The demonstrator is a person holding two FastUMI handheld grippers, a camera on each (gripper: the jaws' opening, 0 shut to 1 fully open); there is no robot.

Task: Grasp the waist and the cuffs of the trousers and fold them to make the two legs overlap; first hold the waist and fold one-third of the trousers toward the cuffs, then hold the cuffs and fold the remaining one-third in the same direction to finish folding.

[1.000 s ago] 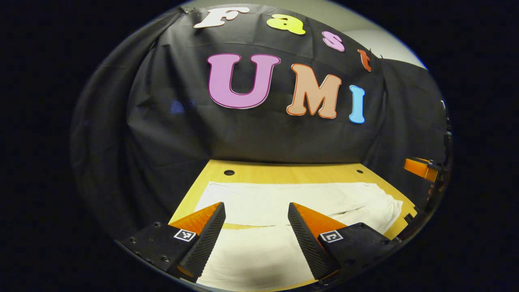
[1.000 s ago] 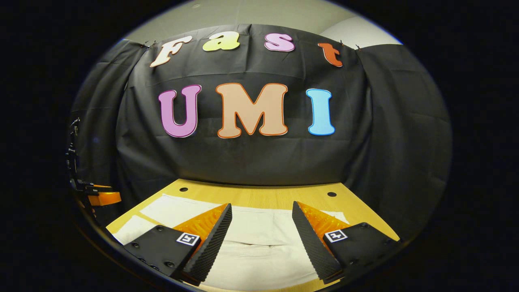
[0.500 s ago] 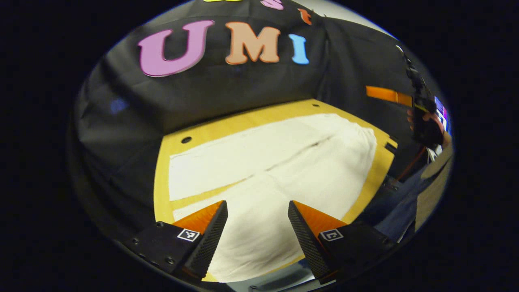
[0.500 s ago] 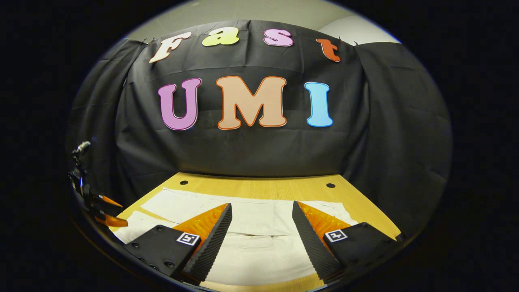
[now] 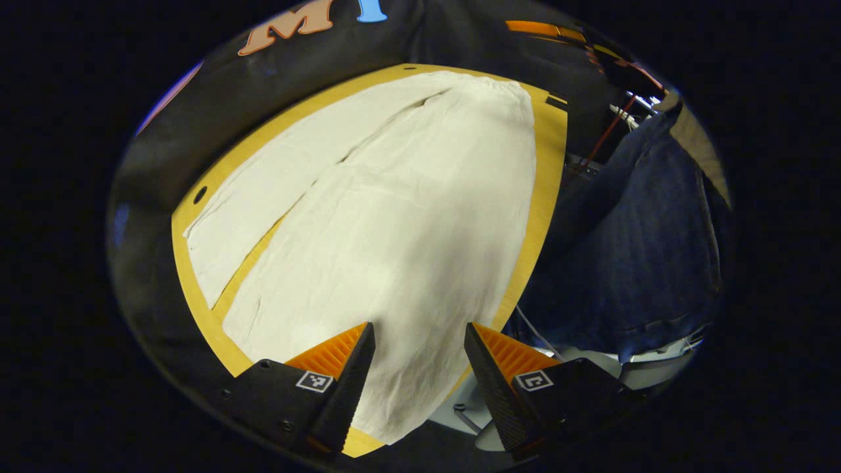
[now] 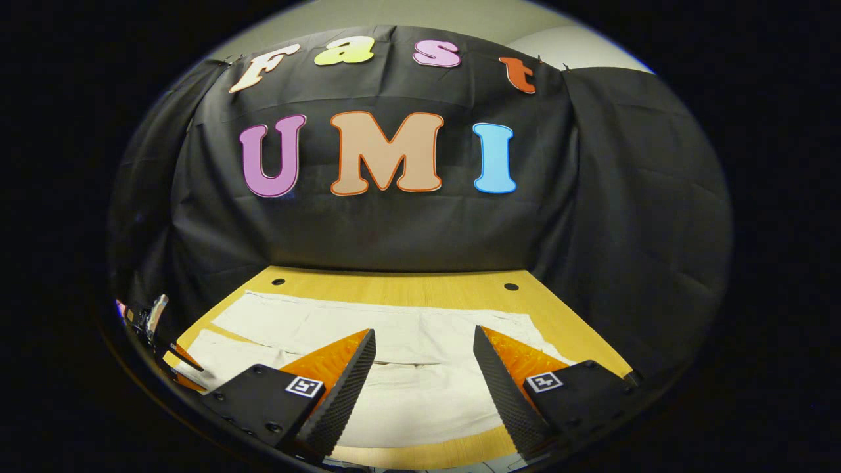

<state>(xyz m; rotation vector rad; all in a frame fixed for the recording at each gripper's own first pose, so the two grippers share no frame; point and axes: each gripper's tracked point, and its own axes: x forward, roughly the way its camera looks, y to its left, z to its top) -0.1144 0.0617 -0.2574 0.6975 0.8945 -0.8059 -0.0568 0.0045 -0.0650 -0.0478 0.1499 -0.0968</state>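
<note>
**Both grippers poised over flat trousers, nothing gripped yet**

The white trousers (image 5: 394, 217) lie spread flat on the wooden table (image 5: 550, 171), the two legs side by side with a narrow wedge of bare wood between them, so the first fold, laying one leg over the other, is not yet done. In the left gripper view the garment runs away from the camera: the cuff end of the near leg lies just under the fingers at the table's near edge, and the waist sits at the far end by the booth wall

The left gripper (image 5: 418, 368) hangs above that near cuff with its fingers spread wide and nothing between them. It looks down along the leg, likely so the person can line the jaws up with the hem before dropping onto it. A person's dark blue clothing (image 5: 644, 249) shows beside the table

The right gripper (image 6: 424, 381) is likewise wide open and empty, held low over the trousers (image 6: 420, 394) at the front of the table (image 6: 407, 292). From here it faces across the garment towards the wall, a sensible stance for pinching the waist edge while the other hand takes the cuff, so that both ends lift together and the leg turns over evenly. The left gripper also shows at the left rim of this view, near the cuffs
</note>
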